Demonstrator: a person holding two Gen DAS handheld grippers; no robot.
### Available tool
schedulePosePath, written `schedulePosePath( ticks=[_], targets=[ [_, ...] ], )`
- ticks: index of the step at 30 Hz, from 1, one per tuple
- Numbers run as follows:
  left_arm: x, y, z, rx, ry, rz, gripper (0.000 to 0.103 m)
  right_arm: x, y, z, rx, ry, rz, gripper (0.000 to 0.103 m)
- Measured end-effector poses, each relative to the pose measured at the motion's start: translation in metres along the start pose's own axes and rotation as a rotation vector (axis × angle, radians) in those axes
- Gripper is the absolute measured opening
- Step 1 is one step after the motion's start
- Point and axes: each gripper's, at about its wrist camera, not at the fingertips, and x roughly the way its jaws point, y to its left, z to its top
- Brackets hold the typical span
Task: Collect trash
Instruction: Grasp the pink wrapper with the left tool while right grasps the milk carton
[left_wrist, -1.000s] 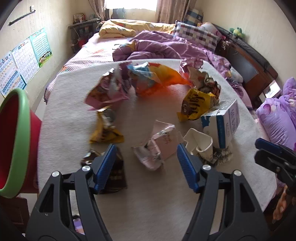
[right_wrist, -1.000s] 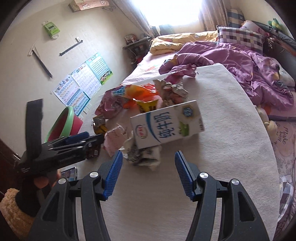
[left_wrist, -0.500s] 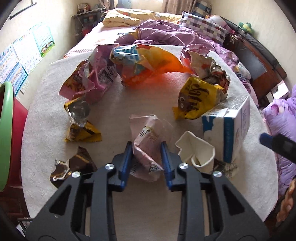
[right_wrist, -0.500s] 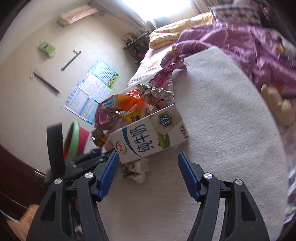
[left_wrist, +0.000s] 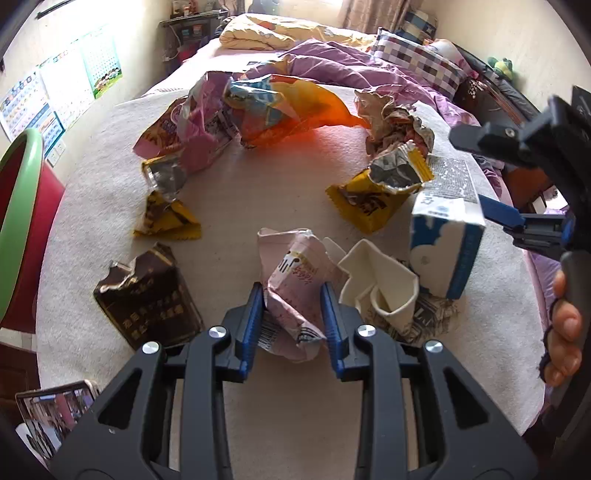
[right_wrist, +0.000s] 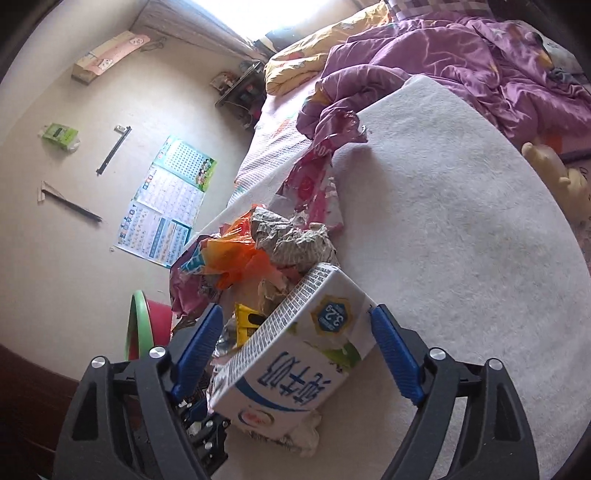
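Note:
Trash lies on a white round mat (left_wrist: 258, 192). My left gripper (left_wrist: 293, 302) is shut on a crumpled pink wrapper (left_wrist: 295, 280). A white paper cup (left_wrist: 380, 280) lies just right of it, a dark brown wrapper (left_wrist: 147, 295) to the left. My right gripper (right_wrist: 295, 332) is open with its fingers either side of a blue-and-white milk carton (right_wrist: 291, 354), which also shows in the left wrist view (left_wrist: 447, 236). I cannot tell if the pads touch it. Yellow wrappers (left_wrist: 376, 195), an orange bag (left_wrist: 295, 107) and pink bags (left_wrist: 192, 136) lie farther back.
A red bin with a green rim (left_wrist: 22, 221) stands left of the mat; it shows in the right wrist view (right_wrist: 147, 325) too. A bed with a purple quilt (left_wrist: 351, 62) lies behind. A phone (left_wrist: 51, 413) sits at the near left.
My left gripper moved forward and closed on the pink wrapper. My right gripper moved in and tilted, so its open fingers now straddle the milk carton.

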Motion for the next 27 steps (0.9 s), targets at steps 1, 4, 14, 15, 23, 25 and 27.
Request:
schedulePosePath(
  ticks=[1, 4, 14, 15, 23, 25, 27],
  targets=[
    [0.000, 0.001, -0.001, -0.007, 0.000, -0.001, 0.030, 0.003, 0.001, -0.001, -0.007, 0.007, 0.000, 0.087],
    [-0.001, 0.005, -0.003, -0.026, 0.000, -0.001, 0.030, 0.009, 0.000, -0.006, -0.007, 0.036, 0.016, 0.087],
    [-0.001, 0.004, 0.000, -0.033, -0.010, -0.023, 0.028, 0.004, 0.002, -0.014, 0.005, 0.055, 0.042, 0.087],
    [-0.002, 0.004, 0.000, -0.034, -0.014, -0.025, 0.027, 0.002, 0.002, -0.014, 0.003, 0.052, 0.040, 0.087],
    [-0.009, 0.004, -0.005, -0.037, -0.029, -0.015, 0.028, 0.012, 0.004, -0.017, -0.010, 0.094, 0.041, 0.083],
    [-0.010, 0.005, -0.006, -0.038, -0.034, 0.001, 0.028, 0.015, 0.003, -0.020, -0.027, 0.116, 0.048, 0.069],
    [-0.012, 0.005, -0.007, -0.033, -0.042, 0.020, 0.028, 0.012, 0.004, -0.021, -0.046, 0.113, 0.076, 0.059]
  ],
)
